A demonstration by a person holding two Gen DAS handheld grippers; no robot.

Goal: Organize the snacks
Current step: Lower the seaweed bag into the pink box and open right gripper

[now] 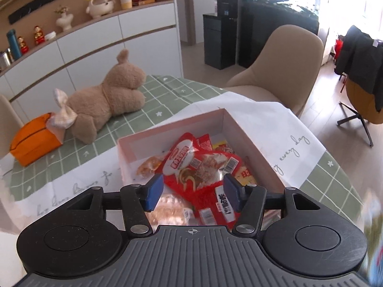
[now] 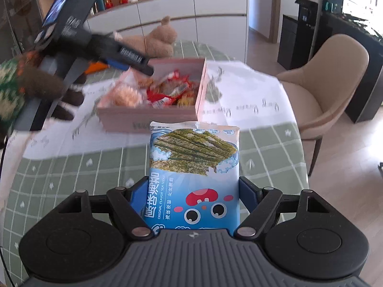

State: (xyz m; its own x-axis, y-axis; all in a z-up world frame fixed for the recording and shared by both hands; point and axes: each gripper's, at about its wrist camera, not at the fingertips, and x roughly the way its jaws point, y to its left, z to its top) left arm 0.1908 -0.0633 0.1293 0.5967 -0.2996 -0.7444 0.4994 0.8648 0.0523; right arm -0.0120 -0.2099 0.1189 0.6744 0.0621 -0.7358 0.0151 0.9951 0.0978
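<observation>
A pink box (image 1: 172, 125) on the table holds several snack packets, mostly red ones (image 1: 198, 167). My left gripper (image 1: 192, 192) hovers open over the box's near end, blue pads either side of a red packet (image 1: 205, 186) without touching it. The box also shows in the right wrist view (image 2: 148, 114), with the left gripper (image 2: 134, 59) above it. My right gripper (image 2: 194, 198) is shut on a blue seaweed snack bag (image 2: 194, 167), held above the green cloth just in front of the box.
A green checked tablecloth (image 2: 71, 167) with a white lettered runner (image 1: 275, 129) covers the table. A plush bear (image 1: 107, 95) and an orange pouch (image 1: 33, 143) lie at the far left. A beige chair (image 1: 282, 71) stands beyond the table.
</observation>
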